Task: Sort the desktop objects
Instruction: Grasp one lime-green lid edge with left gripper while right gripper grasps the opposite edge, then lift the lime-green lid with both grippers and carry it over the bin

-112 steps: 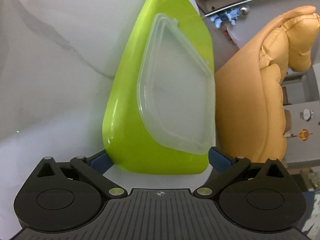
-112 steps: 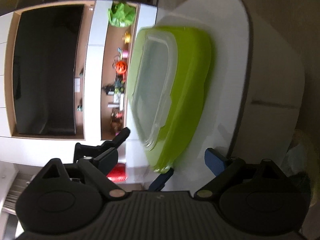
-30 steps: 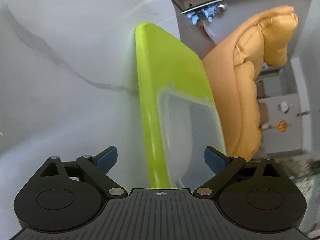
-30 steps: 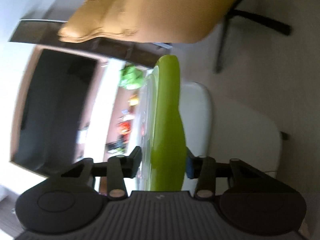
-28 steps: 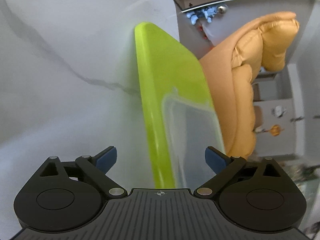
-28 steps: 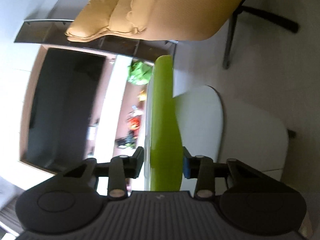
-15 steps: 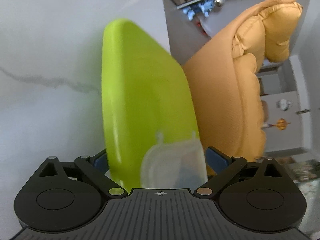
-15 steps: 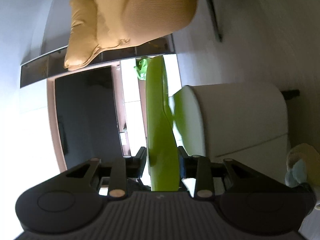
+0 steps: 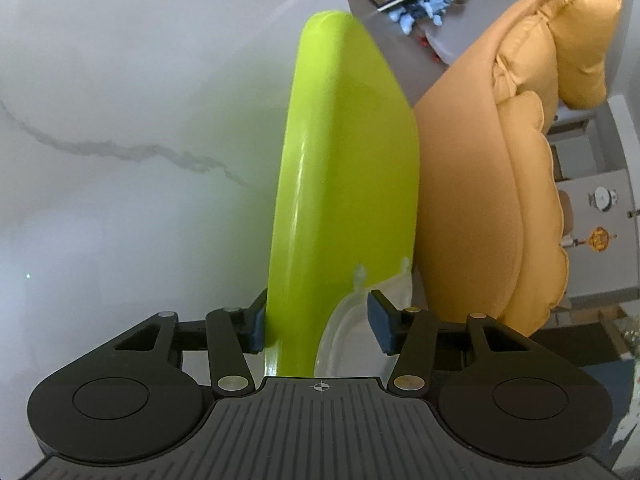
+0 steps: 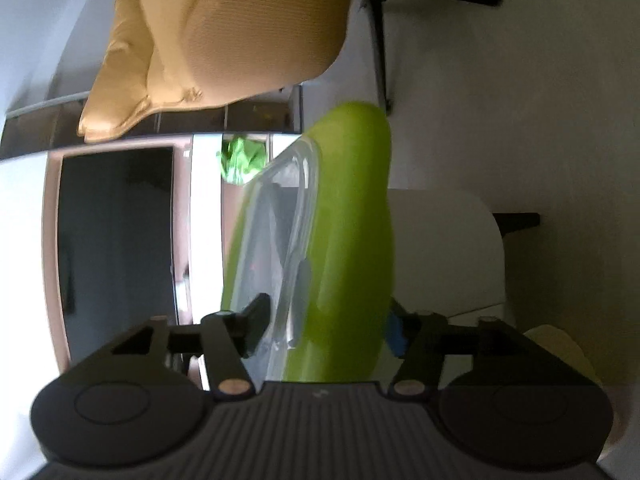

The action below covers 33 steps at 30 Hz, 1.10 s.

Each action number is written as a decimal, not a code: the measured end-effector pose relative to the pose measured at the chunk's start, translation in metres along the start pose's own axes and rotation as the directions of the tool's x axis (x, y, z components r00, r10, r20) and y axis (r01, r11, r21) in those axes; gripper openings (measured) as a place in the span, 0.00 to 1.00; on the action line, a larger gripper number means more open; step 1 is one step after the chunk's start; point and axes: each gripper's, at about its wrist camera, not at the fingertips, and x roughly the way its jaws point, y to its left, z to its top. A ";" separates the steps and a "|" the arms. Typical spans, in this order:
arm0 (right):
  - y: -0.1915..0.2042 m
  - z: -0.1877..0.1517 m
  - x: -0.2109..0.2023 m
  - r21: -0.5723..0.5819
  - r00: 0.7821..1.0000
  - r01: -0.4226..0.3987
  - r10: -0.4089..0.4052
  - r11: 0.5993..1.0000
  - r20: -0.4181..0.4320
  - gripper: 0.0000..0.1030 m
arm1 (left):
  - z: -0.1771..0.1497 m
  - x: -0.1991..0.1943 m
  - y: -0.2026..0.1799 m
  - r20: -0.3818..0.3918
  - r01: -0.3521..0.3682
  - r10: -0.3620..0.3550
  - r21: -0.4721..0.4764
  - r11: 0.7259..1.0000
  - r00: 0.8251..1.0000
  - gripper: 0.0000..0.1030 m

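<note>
Left wrist: left gripper (image 9: 316, 322) clamped on green tray (image 9: 344, 184) and clear lid (image 9: 360, 324); right gripper (image 10: 326, 326) likewise, chair (image 9: 500, 168) at 2 o'clock.

Left gripper (image 9: 318, 322): black ribbed housing with a small crosshair mark at 12 o'clock, two round black discs at 9 and 3 o'clock, silver pivot pins, black linkage arms, blue pads (image 9: 380, 322). Right gripper (image 10: 326, 326): identical black build, blue pad.

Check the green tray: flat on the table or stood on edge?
On edge. The green tray shows its narrow side, rising from between the left gripper fingers; the right gripper clamps it too. The clear lid lies against one face.
</note>
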 end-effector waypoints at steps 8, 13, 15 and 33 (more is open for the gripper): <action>-0.012 -0.014 0.024 0.151 0.992 -0.098 0.084 0.984 0.095 0.53 | 0.000 -0.001 0.000 0.001 -0.036 0.036 0.053 0.998 0.999 0.55; 0.022 -0.002 0.009 0.102 0.991 -0.133 0.132 0.986 0.020 0.33 | 0.002 -0.003 0.005 -0.010 0.007 -0.006 0.045 0.999 1.000 0.61; 0.042 -0.004 0.004 0.039 0.988 -0.157 0.158 0.987 -0.002 0.29 | 0.001 -0.010 -0.001 0.008 0.019 -0.020 0.077 0.997 1.000 0.60; 0.196 -0.065 -0.001 -0.335 0.924 -0.366 0.295 0.868 -0.244 0.29 | 0.027 -0.150 -0.016 0.209 0.165 -0.204 0.192 0.967 0.956 0.47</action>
